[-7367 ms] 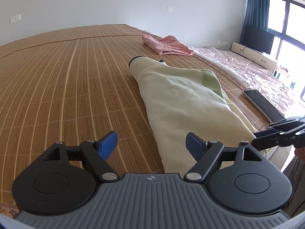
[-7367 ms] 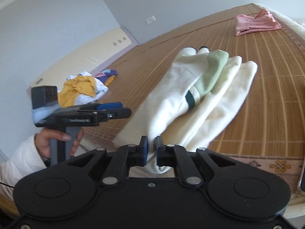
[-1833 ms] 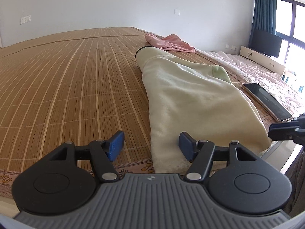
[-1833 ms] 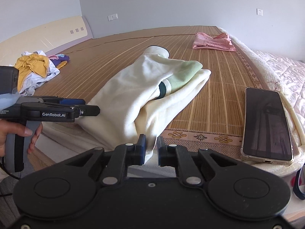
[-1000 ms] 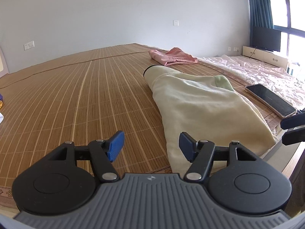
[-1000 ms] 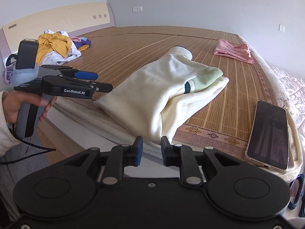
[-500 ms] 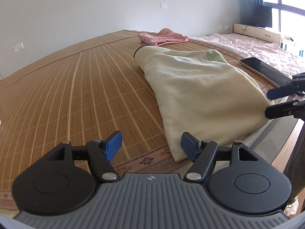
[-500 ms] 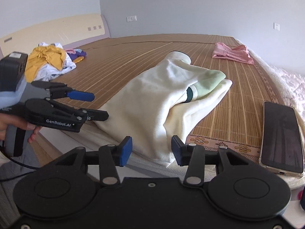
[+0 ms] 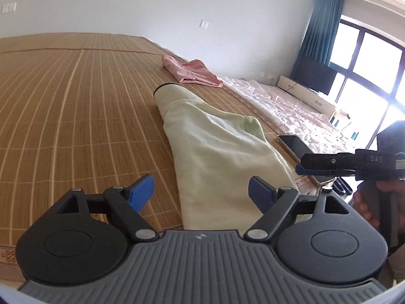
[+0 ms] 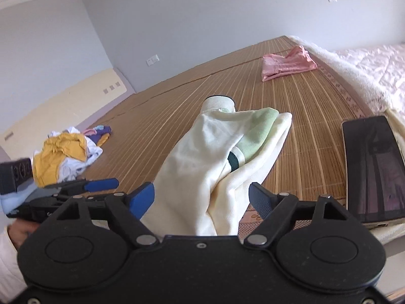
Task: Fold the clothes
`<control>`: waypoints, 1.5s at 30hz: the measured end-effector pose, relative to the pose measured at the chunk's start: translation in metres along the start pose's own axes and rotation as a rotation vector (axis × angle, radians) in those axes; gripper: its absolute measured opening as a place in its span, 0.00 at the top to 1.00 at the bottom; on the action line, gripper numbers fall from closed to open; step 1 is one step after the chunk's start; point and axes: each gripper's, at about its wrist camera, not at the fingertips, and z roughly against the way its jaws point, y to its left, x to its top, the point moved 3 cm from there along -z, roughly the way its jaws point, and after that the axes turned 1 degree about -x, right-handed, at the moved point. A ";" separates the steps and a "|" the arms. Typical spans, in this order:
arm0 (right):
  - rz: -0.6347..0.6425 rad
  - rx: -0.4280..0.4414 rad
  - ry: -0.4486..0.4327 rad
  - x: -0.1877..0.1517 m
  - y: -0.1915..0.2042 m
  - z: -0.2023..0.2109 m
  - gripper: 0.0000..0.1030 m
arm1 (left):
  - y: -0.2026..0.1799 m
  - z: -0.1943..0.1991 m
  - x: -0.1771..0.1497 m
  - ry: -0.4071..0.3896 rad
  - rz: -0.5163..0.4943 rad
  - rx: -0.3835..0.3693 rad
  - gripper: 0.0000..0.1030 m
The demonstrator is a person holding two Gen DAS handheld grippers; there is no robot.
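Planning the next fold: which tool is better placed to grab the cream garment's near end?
Probably the right tool: open, with the cream garment between its fingers. The left tool sits mostly over the bamboo mat.

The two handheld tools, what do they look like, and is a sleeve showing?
Both look alike. The left tool and right tool have matte black bodies with two round discs, black linkage arms with silver pivot pins, and blue finger pads. The left body is ribbed grey. White lettering marks the side of each. A white sleeve shows at the left hand.
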 end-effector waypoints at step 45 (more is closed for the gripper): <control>-0.195 0.275 0.323 0.067 -0.055 -0.128 0.72 | 0.074 -0.132 0.062 0.260 0.372 -0.314 0.79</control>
